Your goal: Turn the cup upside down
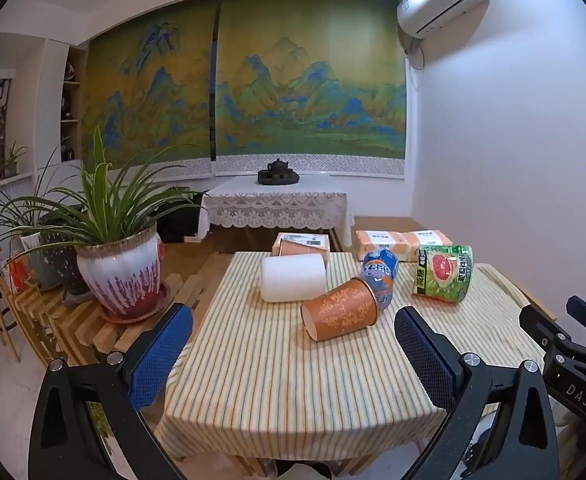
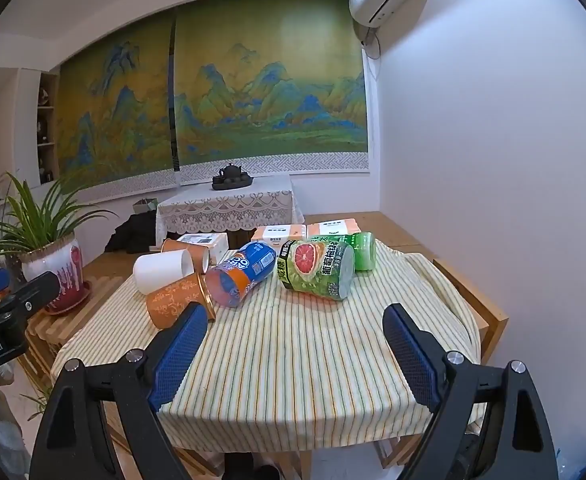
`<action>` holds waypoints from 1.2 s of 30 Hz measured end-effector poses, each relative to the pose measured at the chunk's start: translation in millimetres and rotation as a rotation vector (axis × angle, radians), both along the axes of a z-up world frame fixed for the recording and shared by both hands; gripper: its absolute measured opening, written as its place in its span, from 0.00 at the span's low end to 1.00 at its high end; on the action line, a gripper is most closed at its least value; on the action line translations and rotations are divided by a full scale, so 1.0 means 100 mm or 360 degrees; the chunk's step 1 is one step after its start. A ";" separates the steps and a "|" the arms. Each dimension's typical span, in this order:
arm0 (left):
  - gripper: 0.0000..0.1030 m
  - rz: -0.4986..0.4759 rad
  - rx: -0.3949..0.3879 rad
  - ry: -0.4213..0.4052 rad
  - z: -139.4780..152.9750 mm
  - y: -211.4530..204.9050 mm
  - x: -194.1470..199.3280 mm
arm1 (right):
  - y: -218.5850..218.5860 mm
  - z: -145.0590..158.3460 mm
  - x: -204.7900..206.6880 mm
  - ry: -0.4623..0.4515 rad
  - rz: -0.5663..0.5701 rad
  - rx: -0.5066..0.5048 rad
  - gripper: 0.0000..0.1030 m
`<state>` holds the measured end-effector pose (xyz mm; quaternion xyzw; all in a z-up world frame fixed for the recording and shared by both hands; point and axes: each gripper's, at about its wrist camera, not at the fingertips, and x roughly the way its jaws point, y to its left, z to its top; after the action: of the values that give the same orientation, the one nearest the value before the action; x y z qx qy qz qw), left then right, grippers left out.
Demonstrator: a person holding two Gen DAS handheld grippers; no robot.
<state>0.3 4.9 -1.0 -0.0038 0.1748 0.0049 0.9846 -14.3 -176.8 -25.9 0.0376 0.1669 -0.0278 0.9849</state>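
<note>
Claws left and right gape, right's finger hiding orange cup partly.

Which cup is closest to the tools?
The orange patterned cup, lying on its side in front. The white cup and another orange cup lie farther back.

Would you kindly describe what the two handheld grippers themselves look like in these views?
Both the left gripper and the right gripper have black triangular frames with cut-out slots and silver round bolts. Their fingers carry blue, fine-textured pads. White lettering reads "DAS" on the right one's body and "Robot.AI" on the left's. No cables or sleeves are visible.
</note>
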 end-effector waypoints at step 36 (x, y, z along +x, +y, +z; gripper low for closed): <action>0.99 -0.0017 0.0016 0.0018 -0.03 -0.08 0.04 | -0.05 -0.05 0.01 0.0033 -0.0006 0.0018 0.84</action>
<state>4.0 -3.4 -3.6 0.0022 0.1803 0.0005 0.9836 -13.5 -181.8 -30.9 0.0433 0.1771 -0.0292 0.9828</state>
